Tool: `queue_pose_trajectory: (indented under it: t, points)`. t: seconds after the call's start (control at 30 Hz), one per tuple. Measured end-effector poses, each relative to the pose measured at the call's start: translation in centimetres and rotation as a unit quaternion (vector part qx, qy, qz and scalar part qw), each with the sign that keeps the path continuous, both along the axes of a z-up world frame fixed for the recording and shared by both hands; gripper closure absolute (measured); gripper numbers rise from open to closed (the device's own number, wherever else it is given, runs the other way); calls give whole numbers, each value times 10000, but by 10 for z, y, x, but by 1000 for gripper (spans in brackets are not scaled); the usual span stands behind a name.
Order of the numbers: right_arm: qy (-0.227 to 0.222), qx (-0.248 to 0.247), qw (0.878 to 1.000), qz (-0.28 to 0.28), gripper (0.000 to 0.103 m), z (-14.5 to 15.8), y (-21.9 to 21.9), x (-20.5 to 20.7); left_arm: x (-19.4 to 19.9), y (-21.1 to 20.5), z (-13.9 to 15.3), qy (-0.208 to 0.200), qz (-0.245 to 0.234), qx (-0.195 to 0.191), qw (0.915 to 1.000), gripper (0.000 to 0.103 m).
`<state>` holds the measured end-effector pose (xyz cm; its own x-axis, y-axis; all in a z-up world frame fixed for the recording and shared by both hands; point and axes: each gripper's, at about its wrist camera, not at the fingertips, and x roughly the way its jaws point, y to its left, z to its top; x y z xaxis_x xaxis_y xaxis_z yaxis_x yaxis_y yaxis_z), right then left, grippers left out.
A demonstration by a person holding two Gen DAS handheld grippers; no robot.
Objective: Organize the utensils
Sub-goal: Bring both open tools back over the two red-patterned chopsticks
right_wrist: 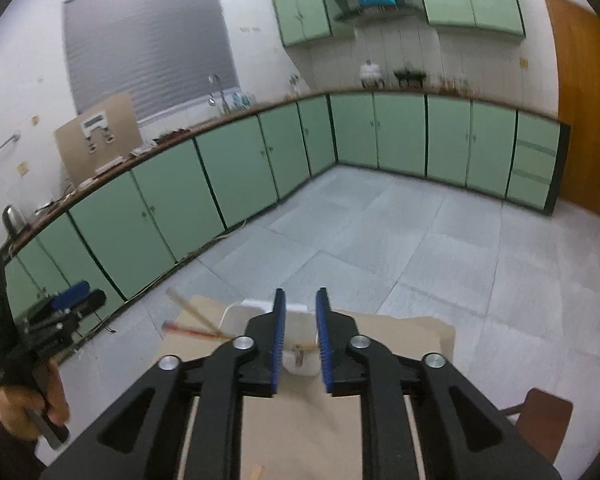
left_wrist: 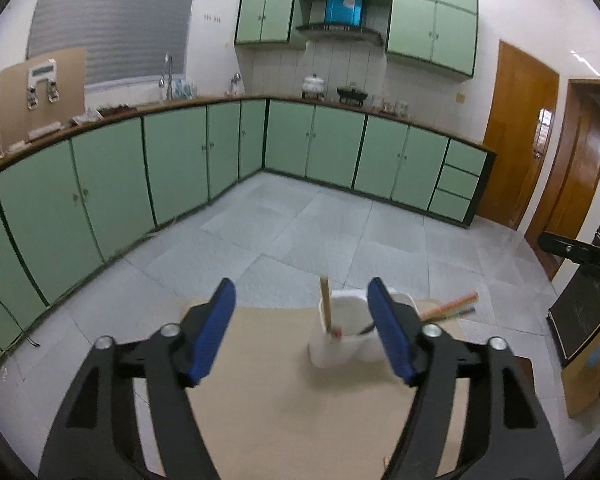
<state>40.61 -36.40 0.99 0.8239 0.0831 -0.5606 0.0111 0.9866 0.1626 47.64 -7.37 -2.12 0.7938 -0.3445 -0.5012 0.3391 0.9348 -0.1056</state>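
A white utensil holder [left_wrist: 338, 338] stands on a tan table [left_wrist: 268, 400], with a wooden stick [left_wrist: 325, 300] leaning out of it. My left gripper [left_wrist: 302, 292] is open and empty, held above the table; its right finger covers part of the holder. In the right wrist view the holder [right_wrist: 300, 334] shows between the fingers, with wooden chopsticks [right_wrist: 194, 314] sticking out left. My right gripper [right_wrist: 300, 300] is partly open and empty, just short of the holder. The left gripper also shows in the right wrist view [right_wrist: 66, 304], held in a hand.
A reddish-brown stick and a dark one [left_wrist: 452, 306] lie on the table's far right edge. Green kitchen cabinets [left_wrist: 180, 156] line the walls beyond a grey tiled floor [left_wrist: 320, 232]. A brown chair [right_wrist: 544, 420] stands at the right of the table.
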Motion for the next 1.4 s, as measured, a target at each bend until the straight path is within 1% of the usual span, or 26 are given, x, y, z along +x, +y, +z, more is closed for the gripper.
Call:
queue_pose_trajectory:
  t: [0.03,0.07,0.1,0.13,0.17,0.2,0.23,0.27,0.3,0.33,0.37,0.43,0.47,0.53,0.6,0.67,0.7,0.83,0.93,1.03,1.17,1.3,1.4]
  points:
    - [-81,-58,9999,20,79,-2,3,-14,-17,4,-3,-84,-25,12,10000,30]
    - [-214,-170,9996,49,77,-7,8,-37,-30,7,-7,-149,-47,29,9999,29]
    - [-331,-242,9991,51,72,-12,13,-56,-50,11,-13,-254,-51,59,9996,26]
    - [-447,-351,9984,38,69,-23,20,-82,-71,15,-21,-363,-32,109,9993,24]
    - [-499,-390,9980,31,68,-32,24,-99,-84,17,-26,-427,-15,126,9990,24]
    - [-536,-399,9978,2,64,-44,31,-118,-105,21,-36,-500,12,133,9987,23]
    - [-500,-400,9979,10,63,-59,37,-136,-124,25,-43,-576,57,145,9982,22]
    - [-444,-374,9983,12,63,-80,46,-157,-148,31,-54,-711,215,122,9972,20]
    - [-379,-323,9988,-5,63,-103,54,-179,-164,33,-61,-778,274,91,9966,17]
    - [-289,-337,9990,1,63,-126,63,-198,-186,37,-71,-851,318,60,9959,16]
    - [-245,-365,9990,-7,63,-142,70,-211,-201,41,-80,-859,359,41,9956,16]
    - [-150,-489,9987,13,63,-185,93,-244,-238,48,-104,-795,407,-20,9960,13]
    - [-88,-481,9988,25,63,-199,102,-255,-255,51,-115,-756,446,-26,9961,13]
    - [177,-413,9990,81,63,-233,120,-274,-280,53,-133,-678,504,85,9964,12]
    - [324,-438,9983,198,63,-252,138,-285,-300,58,-148,-461,536,76,9975,12]
    - [455,-604,9962,441,63,-269,158,-291,-315,63,-157,-410,599,132,9973,12]
    - [492,-699,9949,531,63,-275,167,-292,-319,65,-159,-382,624,128,9972,12]
    - [658,-812,9921,699,63,-288,178,-285,-327,76,-162,-241,780,-47,9967,12]
    - [706,-891,9901,829,63,-292,185,-283,-326,80,-163,-240,821,-29,9963,12]
    - [644,-980,9892,874,62,-289,187,-278,-322,82,-162,-289,826,38,9962,12]
    - [639,-868,9919,670,62,-293,177,-272,-317,78,-160,-227,817,9,9964,12]
    - [685,-744,9944,321,61,-291,154,-272,-315,74,-162,-228,766,48,9968,12]
    - [665,-695,9947,376,61,-290,152,-273,-315,75,-166,-214,761,57,9969,12]
